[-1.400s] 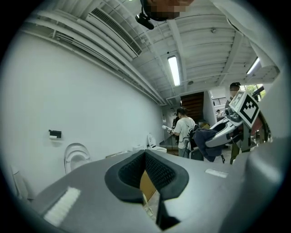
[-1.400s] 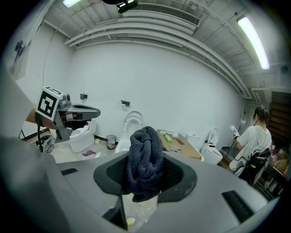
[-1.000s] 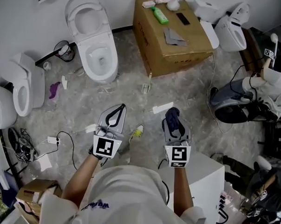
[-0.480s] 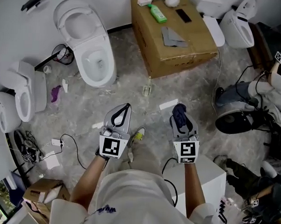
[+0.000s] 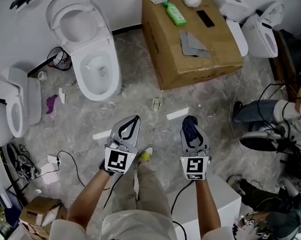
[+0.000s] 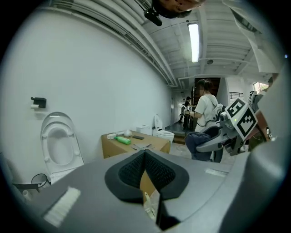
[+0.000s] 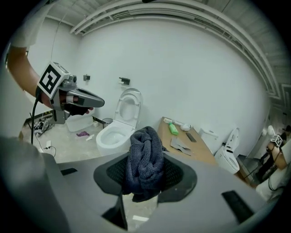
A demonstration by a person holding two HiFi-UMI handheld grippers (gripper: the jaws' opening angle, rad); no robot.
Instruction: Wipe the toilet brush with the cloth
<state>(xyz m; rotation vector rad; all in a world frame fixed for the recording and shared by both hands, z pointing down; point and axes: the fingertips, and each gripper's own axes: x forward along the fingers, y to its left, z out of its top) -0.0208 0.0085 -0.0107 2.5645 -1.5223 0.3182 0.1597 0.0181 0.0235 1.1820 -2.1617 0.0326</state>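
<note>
Far ahead-left, a black rod [image 5: 41, 66] lying crosswise beside the toilet [image 5: 88, 54] may be the toilet brush; we cannot confirm. It's nearer our left gripper [image 5: 135, 119], jaws closed on nothing. Our right gripper [image 5: 191, 128] pinches the dark knitted cloth [image 7: 145, 157].

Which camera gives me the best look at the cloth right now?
The right gripper view: the cloth fills the middle, bunched between the jaws, its knit visible. The head view shows it small and dark; the left gripper view shows it small, off right.
</note>
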